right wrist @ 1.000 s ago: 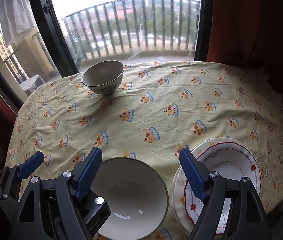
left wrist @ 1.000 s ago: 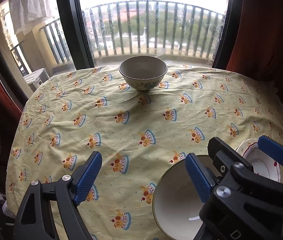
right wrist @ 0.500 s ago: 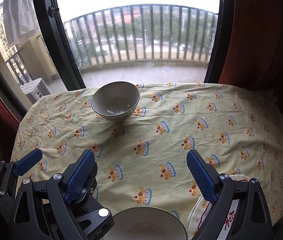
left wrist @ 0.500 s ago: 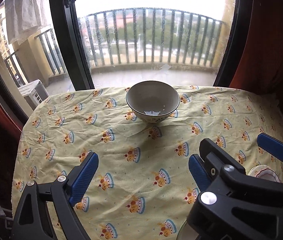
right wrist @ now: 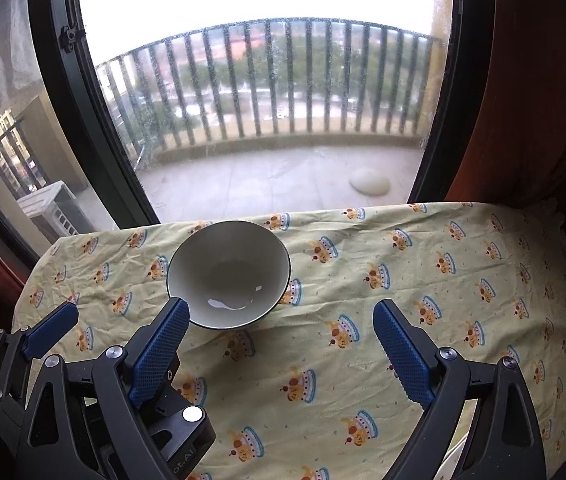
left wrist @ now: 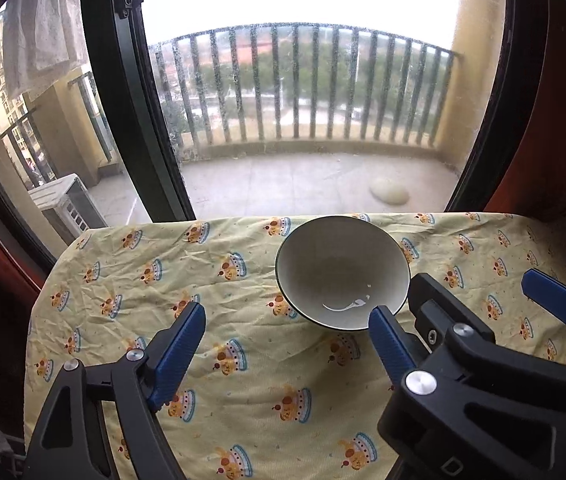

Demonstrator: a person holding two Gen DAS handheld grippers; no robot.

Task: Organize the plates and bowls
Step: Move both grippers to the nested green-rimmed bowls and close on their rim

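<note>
Across the table [left wrist: 243,380], you have a yellow cloth printed with crowns and only one dish in view: a white bowl [left wrist: 342,272] standing upright near the far edge, by the window [left wrist: 303,120]. Your left gripper [left wrist: 283,332] is spread wide and holds nothing, its right pad just at the bowl's near rim. Your right gripper [right wrist: 279,332] is likewise parted and bare. Judging by this, the bowl is not yet gathered; the sorting looks barely begun.
</note>
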